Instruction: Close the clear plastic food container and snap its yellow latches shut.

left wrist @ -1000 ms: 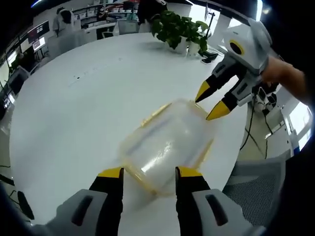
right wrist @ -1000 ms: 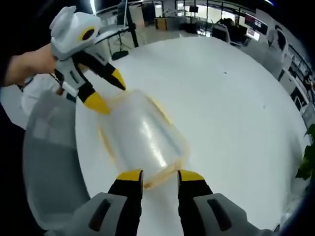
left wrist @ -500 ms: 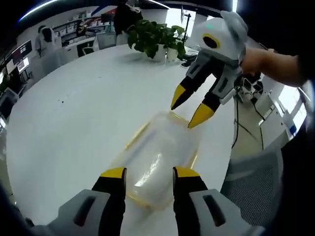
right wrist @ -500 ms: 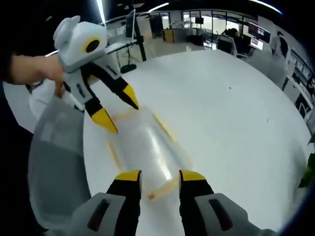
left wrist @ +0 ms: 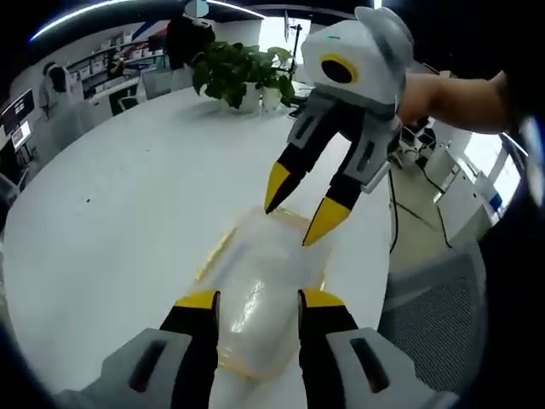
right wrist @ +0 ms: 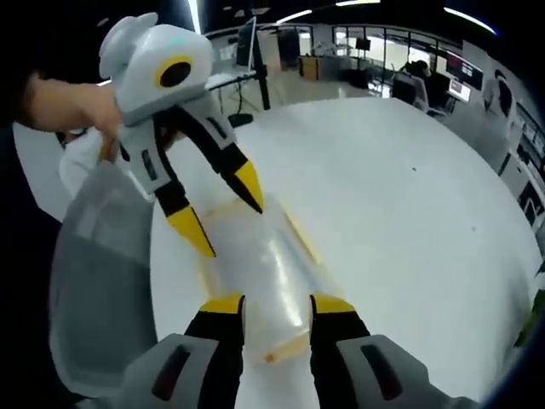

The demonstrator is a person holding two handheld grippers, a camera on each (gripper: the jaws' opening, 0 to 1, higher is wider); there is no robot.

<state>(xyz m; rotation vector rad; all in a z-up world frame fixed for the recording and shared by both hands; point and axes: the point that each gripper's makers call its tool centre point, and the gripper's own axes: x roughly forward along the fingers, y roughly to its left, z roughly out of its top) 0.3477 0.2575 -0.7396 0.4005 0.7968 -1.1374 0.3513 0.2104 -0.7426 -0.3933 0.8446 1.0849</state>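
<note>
Left gripper view: the clear plastic food container lies near the white bench's edge, between the left gripper, jaws parted at one end, and the right gripper, jaws spread above the other. Yellow latches line its rim.

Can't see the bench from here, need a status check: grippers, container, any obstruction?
Left gripper and right gripper open, one at each end of the container. Container flat on white table. Nothing in the way.

Glossy clear plastic container with yellow latches lies on a smooth white table.
</note>
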